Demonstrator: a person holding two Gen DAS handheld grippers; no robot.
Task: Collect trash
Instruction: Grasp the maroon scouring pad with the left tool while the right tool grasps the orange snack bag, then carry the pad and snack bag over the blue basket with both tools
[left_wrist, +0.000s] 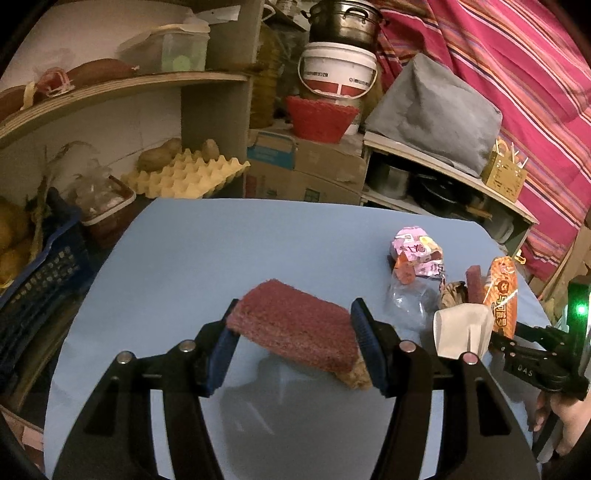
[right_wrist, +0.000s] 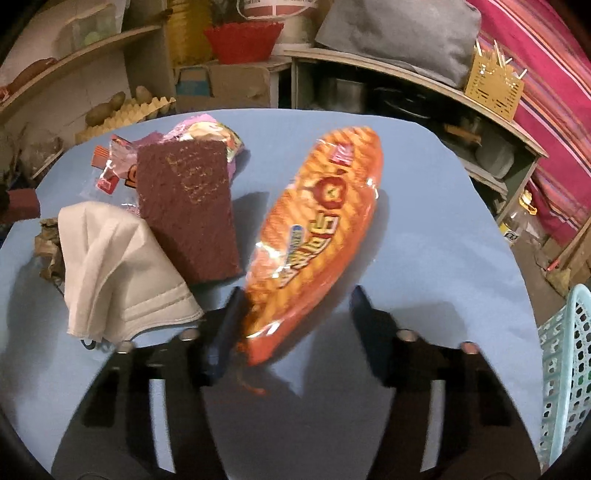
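My left gripper (left_wrist: 295, 332) is shut on a maroon scouring sponge (left_wrist: 295, 326) with a yellow underside, held tilted above the blue table (left_wrist: 207, 258). My right gripper (right_wrist: 293, 314) is open, its fingers either side of the near end of an orange snack bag (right_wrist: 317, 236) lying on the table; the left finger touches the bag. Beside it lie a second maroon sponge (right_wrist: 188, 206), a white face mask (right_wrist: 110, 266), a pink wrapper (right_wrist: 207, 131), clear plastic (right_wrist: 110, 173) and crumpled brown paper (right_wrist: 46, 243). This pile also shows in the left wrist view (left_wrist: 417, 254).
A light blue perforated basket (right_wrist: 565, 373) stands at the table's right edge. A dark blue crate (left_wrist: 40, 280) sits left of the table. Shelves with egg trays (left_wrist: 184, 173), boxes, a red basket (left_wrist: 321, 118) and pots stand behind the table.
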